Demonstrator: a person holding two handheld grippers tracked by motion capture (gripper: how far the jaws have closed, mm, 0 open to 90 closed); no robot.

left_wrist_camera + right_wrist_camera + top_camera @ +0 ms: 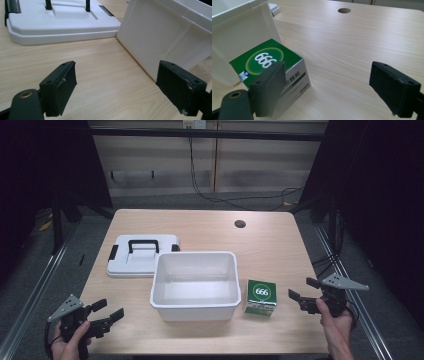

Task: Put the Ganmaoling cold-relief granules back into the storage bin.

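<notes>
We see the left gripper (pixel 109 310) at the near left corner of the table (pixel 200 222), held in the person's left hand (pixel 70 342); its jaws are spread wide and hold nothing. In the left gripper view they frame bare wood, with the right jaw just beside the near wall of the tub (pixel 160 37), though we cannot tell whether it touches. The right gripper (pixel 302 290), held in the right hand (pixel 337 325) at the near right edge, is likewise spread wide and empty. In the right gripper view its left jaw stands in front of the box (pixel 269 67), and contact cannot be told; the right jaw hangs over bare table. The box (pixel 261 296) is green on top and white on the sides, and bears the figures "666" in white inside a light green oval. Its side panel carries further print, too small and blurred for us to read. In the high view the box stands on the table just beside the right wall of the tub (pixel 194 285), between the tub and the right gripper, and the figures read upright from the person's side. The tub is white, rectangular and open, with its long axis running left to right across the table. The lid (pixel 142 255), white with a black handle and black clips, lies flat behind the tub to the left, touching or nearly touching its far left corner. A round hole (pixel 240 224) shows in the far part of the table.
</notes>
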